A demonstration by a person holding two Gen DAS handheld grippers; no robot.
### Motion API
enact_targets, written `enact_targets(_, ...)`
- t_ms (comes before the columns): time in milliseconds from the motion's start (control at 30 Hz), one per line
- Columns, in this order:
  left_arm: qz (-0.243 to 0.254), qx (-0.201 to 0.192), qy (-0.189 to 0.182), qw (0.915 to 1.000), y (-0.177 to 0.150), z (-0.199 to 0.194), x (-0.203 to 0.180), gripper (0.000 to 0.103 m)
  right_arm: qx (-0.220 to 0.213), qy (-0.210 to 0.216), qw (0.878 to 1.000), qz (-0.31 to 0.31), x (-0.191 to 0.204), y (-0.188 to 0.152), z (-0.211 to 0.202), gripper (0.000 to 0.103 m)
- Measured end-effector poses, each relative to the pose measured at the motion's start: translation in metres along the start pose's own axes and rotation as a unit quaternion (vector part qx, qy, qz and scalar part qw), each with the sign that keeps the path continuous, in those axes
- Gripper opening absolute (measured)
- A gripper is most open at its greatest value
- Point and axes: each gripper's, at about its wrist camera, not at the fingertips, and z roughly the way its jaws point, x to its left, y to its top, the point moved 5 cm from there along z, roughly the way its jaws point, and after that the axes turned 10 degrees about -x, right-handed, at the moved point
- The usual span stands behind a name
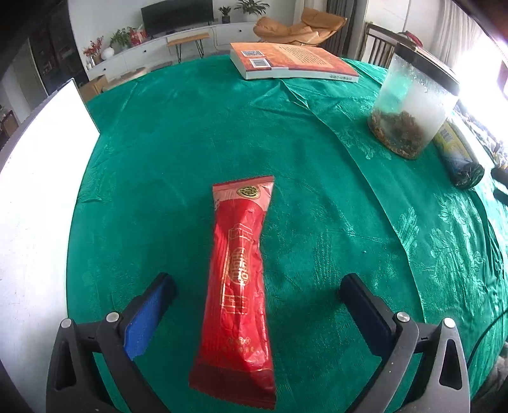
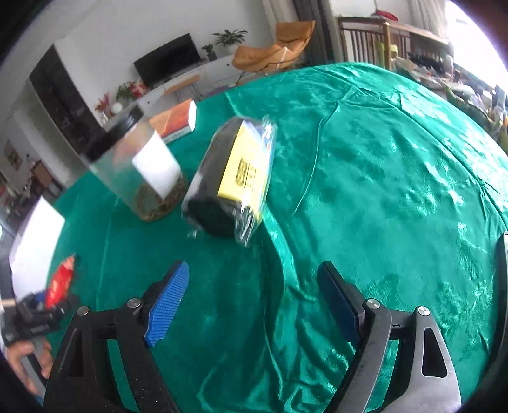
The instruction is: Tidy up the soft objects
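Green tablecloth point(image 1: 190, 143) | red packet point(image 1: 240, 279) between open left claw point(image 1: 257, 286) fingers, untouched

Home living and dining room. A round table under a green damask tablecloth point(image 1: 197, 133) fills the foreground, with a paperback book point(image 1: 292, 60) and a lidded clear jar point(image 1: 412, 108) on it. Against the far white wall: low white media cabinet point(image 1: 177, 47) carrying a flat-screen television point(image 1: 176, 14), potted plants point(image 1: 250, 8), red flowers in a vase point(image 1: 95, 50). An orange lounge chair point(image 1: 301, 28) sits beside dark curtains. Wooden dining chairs point(image 2: 374, 38) stand at the table's far side, near a bright window.
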Motion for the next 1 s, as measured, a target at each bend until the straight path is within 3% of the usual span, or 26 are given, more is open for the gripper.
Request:
enact_targets(67, 0.002, 0.007, -0.011, 0.9999, 0.001, -0.001, -0.005, 0.102, 0.004, 0.006, 1.0, 0.022, 0.002, 0.033, 0.006, 0.086)
enact_targets(167, 0.018, -0.003, 0.002, 0.9998, 0.004, -0.003, -0.006, 0.08, 0.057, 0.005, 0.998, -0.001, 0.022, 0.06, 0.038, 0.086)
enact_targets(200, 0.015, -0.01, 0.001, 0.9998, 0.007, -0.006, -0.004, 0.057, 0.081, -0.003, 0.996, -0.023, 0.03, 0.061, 0.052, 0.085)
enact_targets(233, 0.009, -0.014, 0.007, 0.9998, 0.009, -0.009, 0.001, 0.023, 0.1, -0.015, 0.994, -0.046, 0.036, 0.058, 0.064, 0.08)
enact_targets(267, -0.005, -0.013, 0.005, 0.9999, 0.01, -0.011, 0.006, 0.019, 0.12, -0.029, 0.99, -0.068, 0.04, 0.054, 0.075, 0.066)
enact_targets(300, -0.028, -0.019, -0.009, 0.9994, 0.011, -0.014, 0.012, 0.018, 0.131, -0.041, 0.987, -0.08, 0.041, 0.051, 0.081, 0.058)
enact_targets(367, -0.057, -0.039, -0.024, 0.9973, 0.015, -0.023, 0.02, 0.017, 0.119, -0.041, 0.989, -0.072, 0.041, 0.056, 0.075, 0.056)
enact_targets(533, -0.121, -0.102, -0.08, 0.9842, 0.02, -0.068, 0.023, 0.017, 0.029, -0.033, 0.997, -0.071, 0.041, 0.088, 0.011, 0.056)
enact_targets(700, -0.175, -0.155, -0.118, 0.9651, 0.017, -0.137, 0.045, 0.017, 0.0, 0.027, 0.994, -0.109, 0.094, 0.097, -0.056, 0.056)
enact_targets(833, -0.176, -0.183, -0.082, 0.9638, 0.008, -0.196, 0.095, 0.017, 0.005, 0.133, 0.981, -0.139, 0.188, 0.072, -0.098, 0.056)
enact_targets(1000, -0.183, -0.179, 0.039, 0.9659, -0.032, -0.248, 0.182, 0.017, 0.046, 0.281, 0.944, -0.168, 0.325, 0.005, -0.128, 0.057)
